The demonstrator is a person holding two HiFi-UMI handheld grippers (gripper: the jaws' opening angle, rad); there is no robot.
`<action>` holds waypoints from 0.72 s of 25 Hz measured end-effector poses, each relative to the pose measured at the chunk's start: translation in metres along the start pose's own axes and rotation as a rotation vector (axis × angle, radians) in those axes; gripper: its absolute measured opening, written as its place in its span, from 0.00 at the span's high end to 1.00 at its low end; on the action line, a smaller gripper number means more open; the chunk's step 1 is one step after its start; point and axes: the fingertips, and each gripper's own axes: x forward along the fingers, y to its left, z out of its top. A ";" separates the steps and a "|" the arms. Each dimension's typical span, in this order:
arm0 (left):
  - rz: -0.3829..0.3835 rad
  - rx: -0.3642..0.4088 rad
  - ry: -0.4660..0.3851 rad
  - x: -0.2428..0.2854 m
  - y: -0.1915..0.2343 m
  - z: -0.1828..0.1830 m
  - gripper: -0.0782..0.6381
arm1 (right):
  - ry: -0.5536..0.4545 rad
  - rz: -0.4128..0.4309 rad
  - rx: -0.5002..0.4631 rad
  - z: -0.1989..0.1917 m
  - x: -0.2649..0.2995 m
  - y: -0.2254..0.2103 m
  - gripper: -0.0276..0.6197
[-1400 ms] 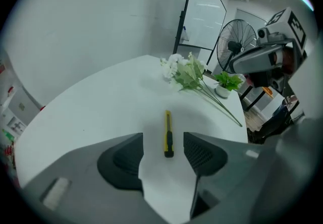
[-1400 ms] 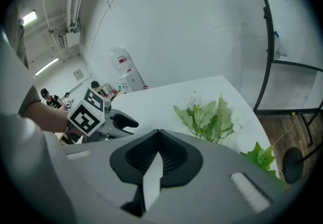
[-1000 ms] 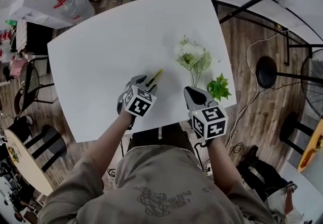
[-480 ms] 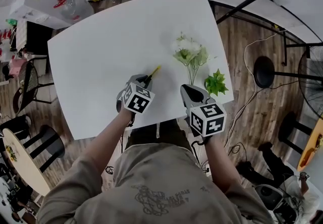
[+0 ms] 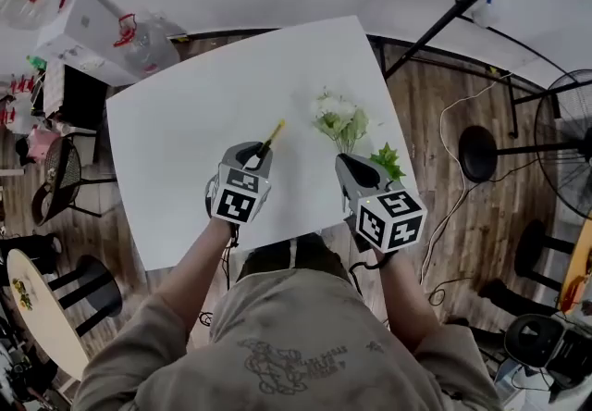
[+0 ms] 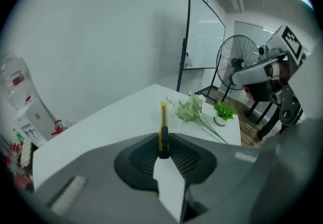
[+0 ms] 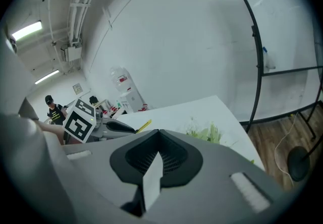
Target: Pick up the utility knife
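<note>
Utility knife [image 6: 162, 124] clamped in left tool [image 5: 256, 153], seemingly above table [image 5: 176, 122]; flowers [image 5: 339, 119] beside; right tool [image 5: 354, 170] closed, empty.

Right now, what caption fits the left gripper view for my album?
Left gripper shut on the yellow utility knife, flowers lying on the white table beyond.

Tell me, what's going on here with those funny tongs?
A person stands at a white table with tongs in each hand. The left tongs are shut on a yellow utility knife, whose tip points out over the table. The right tongs are shut and empty, close to a bunch of white flowers and a small green plant on the table.
</note>
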 end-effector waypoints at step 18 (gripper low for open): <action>0.117 0.111 -0.553 -0.207 0.010 0.180 0.80 | -0.415 -0.025 -0.325 0.187 -0.125 0.050 0.91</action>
